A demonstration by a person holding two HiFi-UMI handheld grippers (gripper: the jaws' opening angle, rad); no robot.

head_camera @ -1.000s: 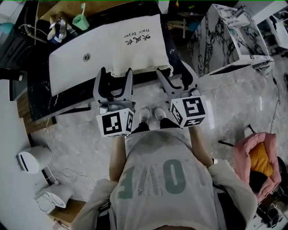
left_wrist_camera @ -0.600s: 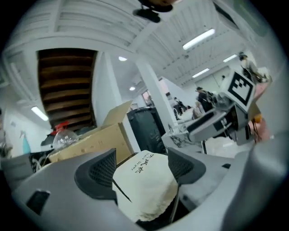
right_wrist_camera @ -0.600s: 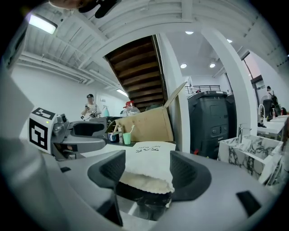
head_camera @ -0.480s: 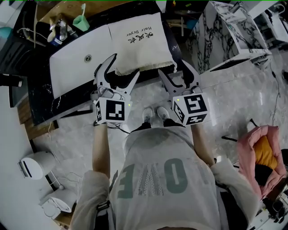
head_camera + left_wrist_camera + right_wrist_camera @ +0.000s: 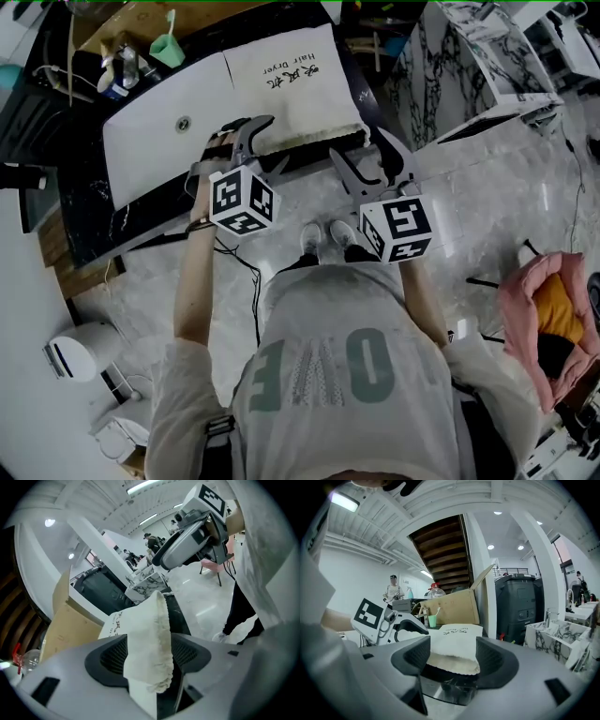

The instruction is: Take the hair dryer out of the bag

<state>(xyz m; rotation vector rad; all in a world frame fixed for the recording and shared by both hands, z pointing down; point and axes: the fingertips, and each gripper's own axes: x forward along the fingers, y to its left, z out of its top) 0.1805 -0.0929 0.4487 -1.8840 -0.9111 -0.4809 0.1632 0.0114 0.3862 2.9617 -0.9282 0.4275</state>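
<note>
A cream cloth bag (image 5: 291,84) printed "Hair Dryer" lies flat on the dark counter, its frayed mouth toward me. No hair dryer shows; the cloth hides whatever is inside. My left gripper (image 5: 255,142) is rolled on its side at the bag's near-left corner. In the left gripper view the bag's (image 5: 147,630) mouth hem stands between the spread jaws of that gripper (image 5: 149,653). My right gripper (image 5: 356,142) hovers open just short of the near-right corner. In its own view the bag (image 5: 454,641) lies beyond the right gripper (image 5: 453,656), untouched.
A white sheet (image 5: 159,122) lies left of the bag on the counter. Behind it stand a green cup with a toothbrush (image 5: 167,47) and bottles (image 5: 117,66). A marble-patterned stand (image 5: 469,75) is at the right, a pink chair (image 5: 548,319) on the floor.
My left gripper has gone forward and up to the bag's near-left corner and rolled onto its side, taking the hem between its jaws. The right gripper has hardly moved.
</note>
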